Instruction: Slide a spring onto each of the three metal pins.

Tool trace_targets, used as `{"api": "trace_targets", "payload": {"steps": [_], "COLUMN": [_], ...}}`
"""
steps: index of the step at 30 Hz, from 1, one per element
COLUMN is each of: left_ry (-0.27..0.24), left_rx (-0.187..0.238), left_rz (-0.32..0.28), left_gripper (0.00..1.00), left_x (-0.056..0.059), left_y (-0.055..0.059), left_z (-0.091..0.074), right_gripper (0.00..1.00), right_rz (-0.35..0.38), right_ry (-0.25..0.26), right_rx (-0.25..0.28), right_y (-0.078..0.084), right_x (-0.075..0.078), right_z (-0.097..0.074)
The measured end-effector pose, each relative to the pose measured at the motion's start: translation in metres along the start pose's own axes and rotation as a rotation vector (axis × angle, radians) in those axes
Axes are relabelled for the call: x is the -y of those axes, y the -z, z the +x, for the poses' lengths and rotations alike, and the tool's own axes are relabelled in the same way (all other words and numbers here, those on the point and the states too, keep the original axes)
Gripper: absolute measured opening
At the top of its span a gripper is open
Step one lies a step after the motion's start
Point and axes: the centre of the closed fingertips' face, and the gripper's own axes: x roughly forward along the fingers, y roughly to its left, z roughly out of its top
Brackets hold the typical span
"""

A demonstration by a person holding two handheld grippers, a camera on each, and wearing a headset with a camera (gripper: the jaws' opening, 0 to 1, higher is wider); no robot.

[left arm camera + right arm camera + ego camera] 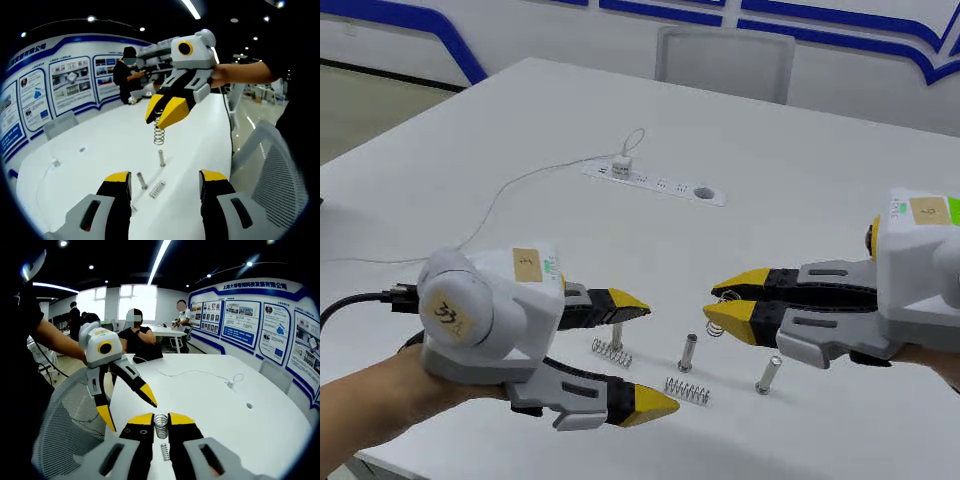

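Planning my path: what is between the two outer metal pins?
The third short silver metal pin, standing on the white table, seen in the head view.

White-grey left gripper [660,355] and right gripper [715,302], yellow-tipped black jaws, tan labels [527,264], black cable [355,303].

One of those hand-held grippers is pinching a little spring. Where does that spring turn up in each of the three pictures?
Head view: the spring sits right of centre, at the yellow tips of the right hand-held gripper.
Left gripper view: spring upper middle, hanging from that gripper's tips.
Right gripper view: spring bottom centre, between the view's own jaws.
Shared landmark: the round hole in the tabletop.
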Motion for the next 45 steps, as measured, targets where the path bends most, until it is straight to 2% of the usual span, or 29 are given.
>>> {"api": "trace_targets", "payload": {"steps": [3, 6, 13, 17, 22, 26, 36, 45], "left_ry": [-0.026, -0.04, -0.081, -0.113, -0.141, -0.165, -0.224, -0.251], "left_rx": [-0.006, 0.007, 0.034, 0.042, 0.045, 0.049, 0.044, 0.02], "left_rz": [-0.001, -0.016, -0.037, -0.054, -0.078, -0.095, -0.128, -0.157], "left_gripper": [0.61, 0.64, 0.71, 0.78, 0.79, 0.83, 1.0, 1.0], "left_x": [-0.005, -0.008, -0.017, -0.023, -0.03, -0.035, -0.043, -0.044], "left_y": [0.004, 0.004, 0.003, 0.005, 0.009, 0.013, 0.021, 0.035], "left_z": [-0.002, -0.005, -0.01, -0.014, -0.02, -0.026, -0.031, -0.035], "right_gripper": [0.11, 0.11, 0.11, 0.11, 0.11, 0.11, 0.11, 0.11], "right_rz": [0.013, 0.031, 0.089, 0.099, 0.141, 0.176, 0.211, 0.25], "right_ry": [0.025, 0.077, 0.138, 0.206, 0.254, 0.269, 0.284, 0.294], "right_rx": [-0.008, -0.012, -0.011, -0.025, -0.026, -0.037, -0.082, -0.097], "right_y": [0.005, 0.011, 0.026, 0.037, 0.048, 0.06, 0.083, 0.099], "right_x": [0.007, 0.019, 0.037, 0.051, 0.064, 0.07, 0.07, 0.075], "right_z": [-0.003, -0.007, -0.017, -0.023, -0.029, -0.033, -0.032, -0.029]}}
